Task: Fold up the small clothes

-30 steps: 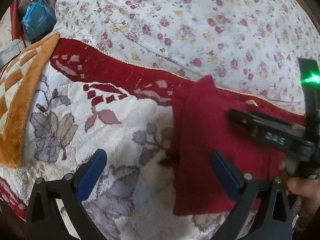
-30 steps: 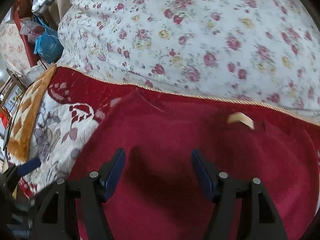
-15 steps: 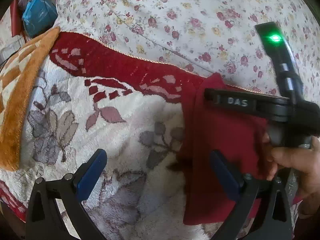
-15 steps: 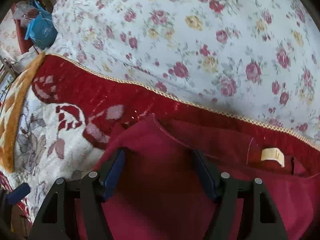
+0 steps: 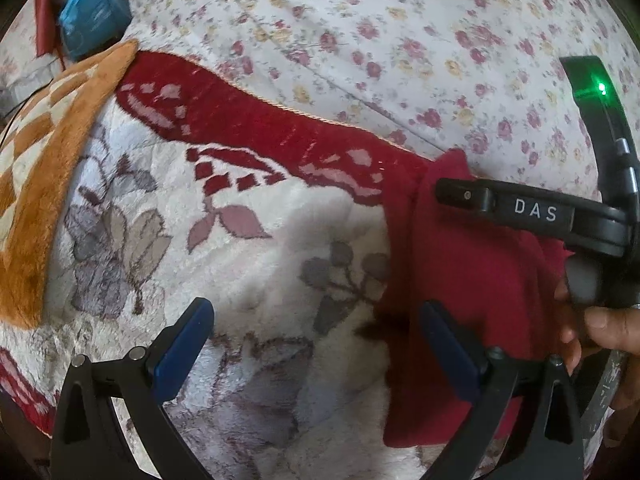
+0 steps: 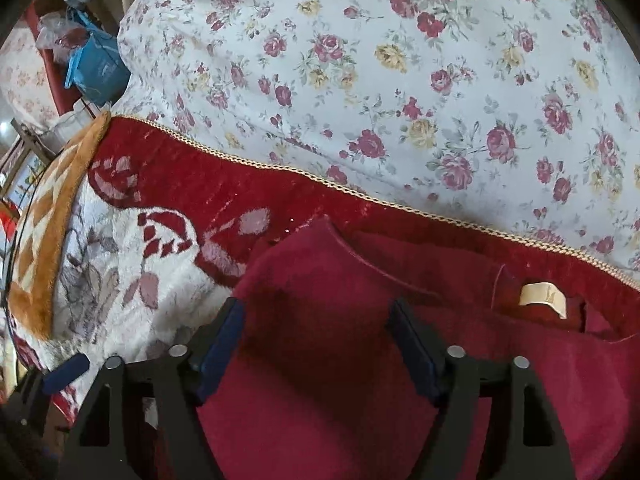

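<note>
Orange-and-cream checked plush throw (image 5: 28, 184): lies over the left edge of the bed, its pile overlapping the blanket beside it. Blue bag (image 5: 90, 30): off the bed, beyond its far left corner.

White plush blanket (image 5: 256, 280) with grey flowers and a dark red border (image 5: 248, 120): covers the near half of the bed; the border is trimmed with gold cord and runs diagonally from far left to near right.

Floral sheet (image 6: 400, 80), white with red and yellow roses: covers the far half of the bed, above the cord edge.

Left gripper (image 5: 316, 344): blue pads spread wide, nothing between them but bare blanket; its right finger (image 5: 448, 352) stands over the left margin of the garment, and contact cannot be told.

Red fleece garment (image 5: 460, 280): lies on the blanket toward the bed's right side, its far corner reaching the red border, its left edge folded over. Cream label (image 6: 542, 298): shows at the neck opening, near the cord edge.

Right gripper (image 6: 316, 340): jaws opening, pads apart, with the garment's raised fold lying between them and neither pad pressing it. Hand (image 5: 600, 328): grips that tool's black handle at the right margin of the left wrist view.
</note>
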